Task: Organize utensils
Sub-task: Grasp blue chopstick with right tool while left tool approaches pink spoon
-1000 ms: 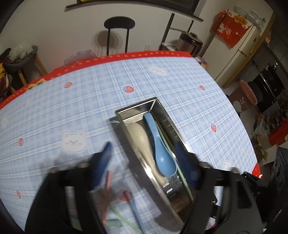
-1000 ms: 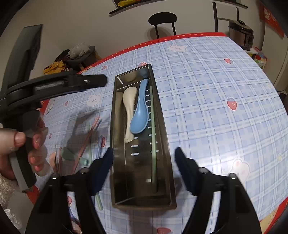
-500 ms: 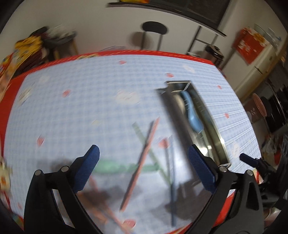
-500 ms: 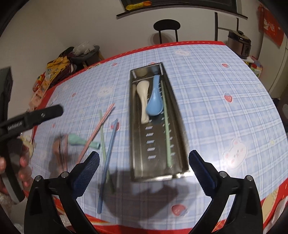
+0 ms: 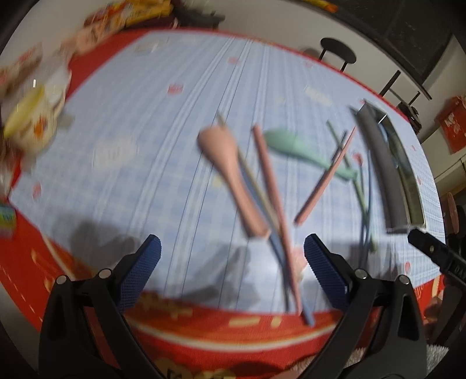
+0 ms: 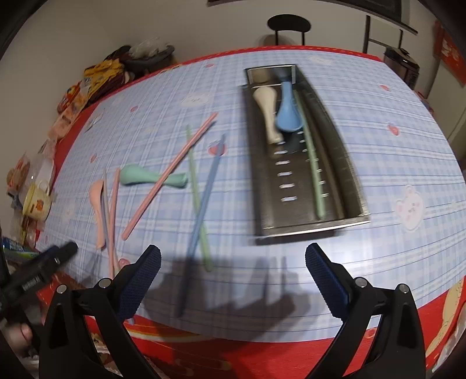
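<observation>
A steel utensil tray (image 6: 346,163) lies on the table and holds a cream spoon (image 6: 266,109), a blue spoon (image 6: 287,113) and a green chopstick (image 6: 313,163). Left of it lie a green spoon (image 6: 145,176), a pink spoon (image 6: 97,204), pink chopsticks (image 6: 171,172), a blue chopstick (image 6: 204,204) and a green chopstick (image 6: 196,186). My left gripper (image 5: 231,263) is open and empty near the pink spoon (image 5: 230,172). My right gripper (image 6: 233,271) is open and empty at the table's front edge. The tray (image 5: 381,172) shows at the right in the left wrist view.
The table has a blue checked cloth with a red border (image 6: 262,347). A yellow mug (image 6: 36,201) and snack packets (image 6: 70,99) sit at its left edge. A black chair (image 6: 288,26) stands behind the table. The left gripper's tip (image 6: 55,256) shows at lower left.
Both grippers have pulled back from the tray toward the table's front edge. The left one has swung left over the loose utensils. Both stay open and empty.
</observation>
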A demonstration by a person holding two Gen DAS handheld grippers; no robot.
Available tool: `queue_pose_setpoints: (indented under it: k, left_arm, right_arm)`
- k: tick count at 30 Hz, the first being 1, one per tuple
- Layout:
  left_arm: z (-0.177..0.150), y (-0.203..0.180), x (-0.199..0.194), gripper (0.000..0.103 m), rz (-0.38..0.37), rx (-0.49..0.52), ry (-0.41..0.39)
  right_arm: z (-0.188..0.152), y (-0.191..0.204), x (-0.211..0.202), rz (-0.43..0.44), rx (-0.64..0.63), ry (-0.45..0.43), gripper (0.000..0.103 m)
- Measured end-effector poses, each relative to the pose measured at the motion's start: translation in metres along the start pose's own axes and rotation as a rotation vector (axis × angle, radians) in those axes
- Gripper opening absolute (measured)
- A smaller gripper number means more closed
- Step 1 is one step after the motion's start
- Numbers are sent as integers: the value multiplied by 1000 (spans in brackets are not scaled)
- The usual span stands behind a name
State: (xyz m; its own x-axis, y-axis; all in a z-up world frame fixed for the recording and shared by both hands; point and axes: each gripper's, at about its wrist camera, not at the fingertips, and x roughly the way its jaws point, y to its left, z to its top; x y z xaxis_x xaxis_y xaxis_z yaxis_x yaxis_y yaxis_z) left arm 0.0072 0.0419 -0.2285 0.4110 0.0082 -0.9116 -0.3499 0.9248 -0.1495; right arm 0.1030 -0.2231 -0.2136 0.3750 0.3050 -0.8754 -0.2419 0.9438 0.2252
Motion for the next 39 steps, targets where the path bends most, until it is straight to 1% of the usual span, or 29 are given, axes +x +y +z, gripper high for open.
queue_pose_setpoints:
  k: [2,4,7,8,10,12,15,19,20,21,22,23,24,25,27,28,29,30,34,39]
  left_arm:
    - [-5,6,4,97,-4,-10,28]
    - [-10,12,4,97,-2,-12,34]
    - [-9,14,0,97,-10,-11,22]
    - [-9,15,-1,97,-18,-10,16]
    - [-8,15,-6,97,-36,-9,-7]
    - [-7,14,-11,97,-42,-2,-20]
    - [-3,12,-9,96,-52,7,-15]
    - [6,8,-3,96,-59,6,-10]
    - [8,8,-2,95,-63,7,-12]
    - [10,6,-2,93,-68,11,-13]
    - [12,4,-1,91,-79,19,-15]
    - [13,2,0,84,-89,28,-13]
    - [14,-1,1,75,-98,40,-8]
    - [15,-5,3,71,-108,58,2]
    - [18,-12,7,54,-125,85,11]
    - [19,-14,8,51,-132,95,13]
    - [19,-17,9,47,-137,103,15]
    - [20,-19,10,43,-144,109,15]
    - [23,-23,15,39,-162,126,24]
    - [29,-19,18,34,-178,112,34]
  right_arm:
    - [-2,9,3,5,-25,10,97]
    - [-2,16,6,5,-45,15,97]
    - [-1,21,8,37,-43,30,97]
    - [-1,22,9,37,-43,35,97]
    - [-1,24,10,9,-55,43,97]
    - [-1,22,11,14,-45,60,97]
    - [0,17,12,27,-17,63,97]
    - [1,17,9,61,-29,54,96]
    - [2,17,9,77,-37,53,93]
    - [2,18,9,83,-43,54,85]
    - [3,19,9,83,-49,56,80]
    - [3,20,11,84,-57,61,74]
    - [3,20,12,90,-60,67,70]
    - [2,21,14,100,-62,75,62]
    - [2,23,18,111,-75,89,42]
    - [2,24,19,114,-82,91,38]
    - [3,27,21,123,-94,93,30]
    - [3,29,22,129,-103,96,25]
    - [9,32,31,111,-116,99,24]
    - [24,28,43,99,-74,105,24]
